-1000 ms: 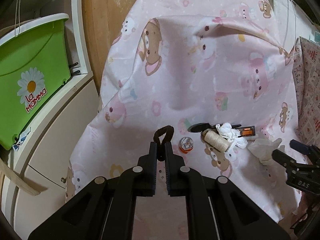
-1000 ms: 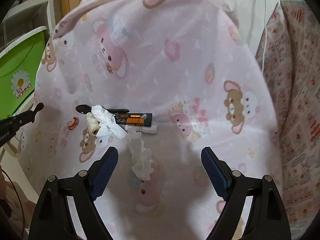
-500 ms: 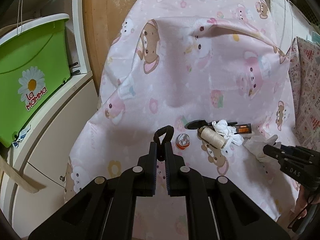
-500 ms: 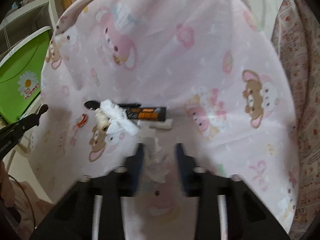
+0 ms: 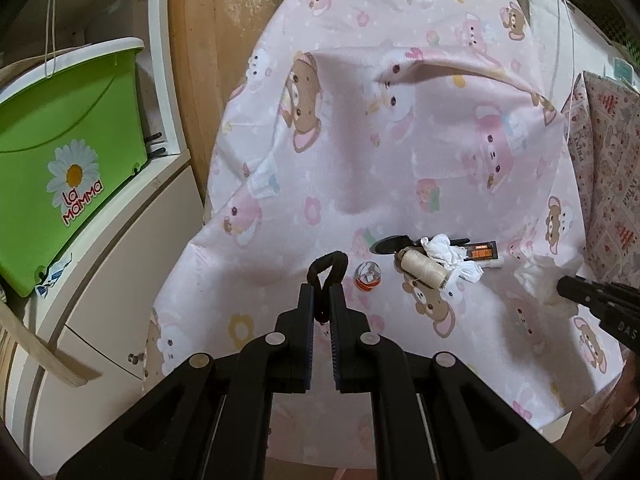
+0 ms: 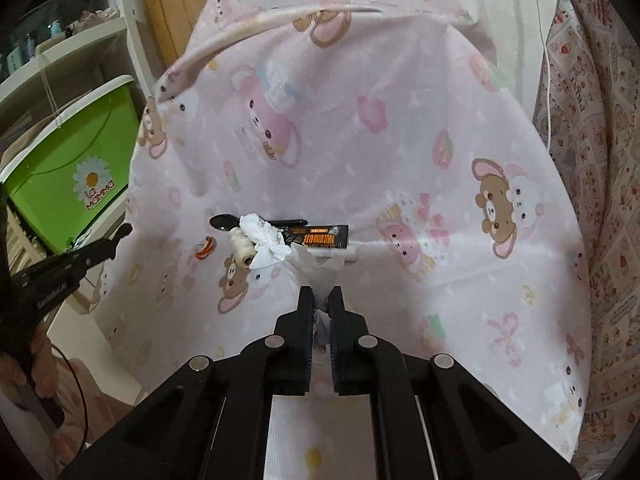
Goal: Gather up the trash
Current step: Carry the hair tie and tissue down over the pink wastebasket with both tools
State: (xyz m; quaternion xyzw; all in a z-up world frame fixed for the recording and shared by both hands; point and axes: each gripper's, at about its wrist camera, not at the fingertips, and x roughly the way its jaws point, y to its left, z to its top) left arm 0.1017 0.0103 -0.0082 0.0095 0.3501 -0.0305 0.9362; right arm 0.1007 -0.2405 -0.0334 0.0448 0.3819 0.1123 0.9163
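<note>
Right now a crumpled white tissue is clamped between the closed jaws of the right gripper, whose jaws have just been closing on it. Only the ruffled top of the tissue shows past the fingertips; the rest is pinched out of sight between the pads. In the left wrist view this tissue is a pale blur at the right gripper's tip.

Just beyond the right gripper lie a second wad of white tissue, a dark snack wrapper with orange print, a cream spool of thread and a black plastic spoon whose handle is partly buried under the wad. Left of these sits a small orange and white round item, too small to make out.

All rest on a pink cloth printed with cartoon bears.

Meanwhile the left gripper is clamped on a black loop, perhaps a hair tie. Both grippers tilt downward toward the cloth. A green plastic bin with a daisy sticker stands far left.
</note>
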